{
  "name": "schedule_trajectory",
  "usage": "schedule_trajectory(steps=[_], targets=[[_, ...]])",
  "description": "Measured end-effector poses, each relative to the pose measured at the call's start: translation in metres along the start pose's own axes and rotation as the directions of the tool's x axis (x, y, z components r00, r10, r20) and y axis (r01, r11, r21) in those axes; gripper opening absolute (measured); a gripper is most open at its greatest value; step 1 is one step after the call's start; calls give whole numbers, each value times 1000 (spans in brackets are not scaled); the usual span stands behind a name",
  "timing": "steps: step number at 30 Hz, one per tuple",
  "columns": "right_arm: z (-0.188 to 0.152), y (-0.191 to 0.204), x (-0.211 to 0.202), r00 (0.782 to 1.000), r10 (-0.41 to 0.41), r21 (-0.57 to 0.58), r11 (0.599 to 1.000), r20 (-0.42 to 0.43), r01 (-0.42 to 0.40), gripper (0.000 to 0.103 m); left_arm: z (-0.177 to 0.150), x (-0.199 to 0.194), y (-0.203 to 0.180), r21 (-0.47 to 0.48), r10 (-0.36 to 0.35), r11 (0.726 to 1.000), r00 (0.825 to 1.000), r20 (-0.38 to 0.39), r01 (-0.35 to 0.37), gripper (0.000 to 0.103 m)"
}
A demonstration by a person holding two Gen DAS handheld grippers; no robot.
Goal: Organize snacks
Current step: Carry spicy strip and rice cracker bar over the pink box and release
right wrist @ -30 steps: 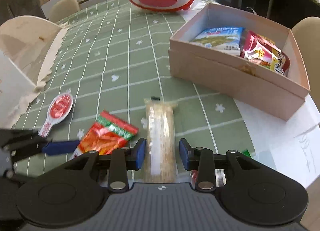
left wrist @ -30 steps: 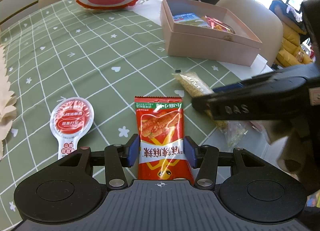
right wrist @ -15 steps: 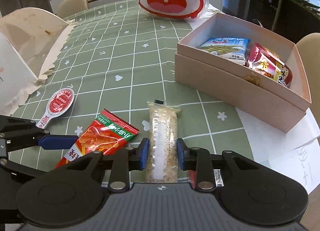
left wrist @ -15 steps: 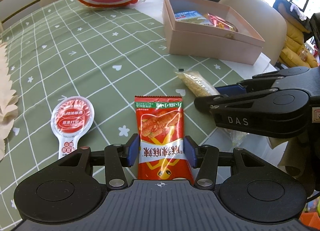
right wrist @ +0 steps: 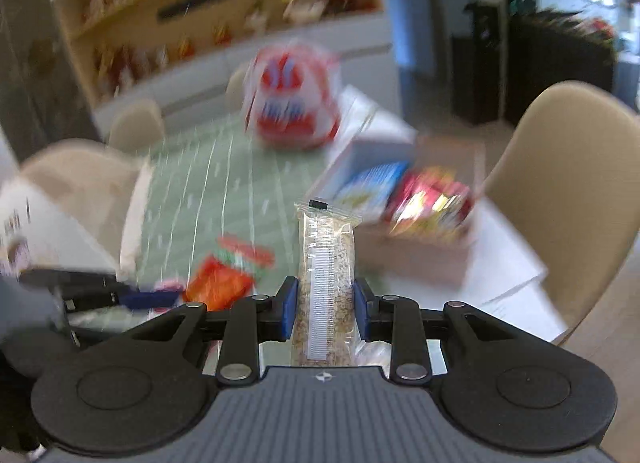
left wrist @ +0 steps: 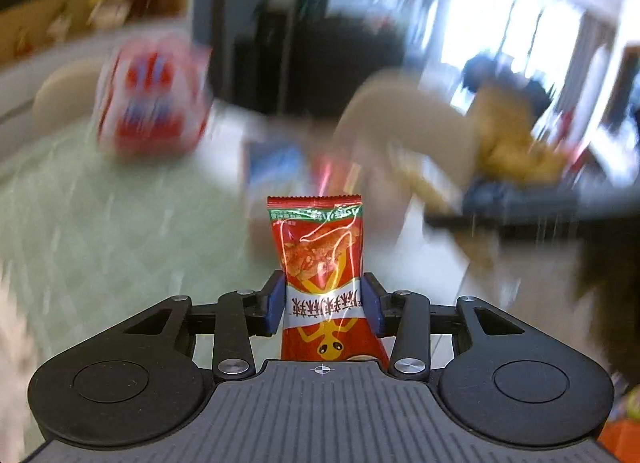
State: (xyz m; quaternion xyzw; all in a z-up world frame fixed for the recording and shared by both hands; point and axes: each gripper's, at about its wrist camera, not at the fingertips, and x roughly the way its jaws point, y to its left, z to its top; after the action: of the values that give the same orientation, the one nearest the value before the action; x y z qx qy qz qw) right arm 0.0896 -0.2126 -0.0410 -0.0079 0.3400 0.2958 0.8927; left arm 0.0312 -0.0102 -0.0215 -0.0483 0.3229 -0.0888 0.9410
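Both packets are up off the worktop (right wrist: 208, 183) now, where a moment ago they lay flat on the green checked cloth, and the background has gone to blur. The left gripper (left wrist: 325, 305) has just been closing its jaws and now pinches the red snack packet (left wrist: 320, 259) between its blue pads, packet standing upright in the air. The right gripper (right wrist: 325, 309) is clamped on the clear oat bar (right wrist: 326, 287), one long see-through wrapper with a pale grainy filling, a white strip down its middle and a small black mark at the top. So that's two grippers, one packet each. The red one carries a green band at its crimped top, a picture of fried sticks, and white-panelled lettering seen upside down. Beyond, the pink box (right wrist: 420, 255) sits at the worktop's right, holding one blue packet (right wrist: 372, 183) and at least one red one, too blurred to count. One rabbit-face bag (right wrist: 294, 103) stands at the far end.
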Motion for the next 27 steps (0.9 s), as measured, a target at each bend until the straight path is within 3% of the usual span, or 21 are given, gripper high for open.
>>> schedule_trajectory(steps=[2, 6, 11, 15, 19, 22, 24, 25, 27], targets=[[13, -9, -21, 997, -27, 37, 999, 73, 24, 29, 43, -5, 0, -7, -40, 999, 996, 82, 41, 46], [34, -14, -49, 978, -110, 73, 993, 177, 98, 29, 120, 3, -4, 16, -54, 999, 980, 193, 52, 46], [37, -11, -59, 960, -169, 96, 984, 221, 151, 29, 172, 64, 5, -73, -75, 994, 986, 148, 87, 46], [30, -19, -53, 956, -225, 158, 968, 188, 196, 29, 163, 140, 20, -139, -69, 988, 997, 21, 71, 46], [22, -26, -43, 947, -285, 195, 947, 147, 255, 29, 130, 209, 33, -172, -93, 982, 992, -82, 78, 46], [20, -33, -31, 942, -320, 205, 934, 106, 294, 29, 108, 253, 46, -224, -181, 964, 968, -174, 140, 46], [19, -36, -19, 943, -323, 209, 931, 81, 301, 29, 89, 276, 52, -257, -261, 946, 933, -249, 196, 48], [19, -38, -13, 945, -320, 212, 930, 64, 300, 29, 82, 285, 53, -233, -259, 952, 927, -269, 198, 51], [21, -36, 6, 950, -312, 206, 931, 21, 301, 29, 75, 287, 47, -117, -219, 974, 945, -243, 196, 50]])
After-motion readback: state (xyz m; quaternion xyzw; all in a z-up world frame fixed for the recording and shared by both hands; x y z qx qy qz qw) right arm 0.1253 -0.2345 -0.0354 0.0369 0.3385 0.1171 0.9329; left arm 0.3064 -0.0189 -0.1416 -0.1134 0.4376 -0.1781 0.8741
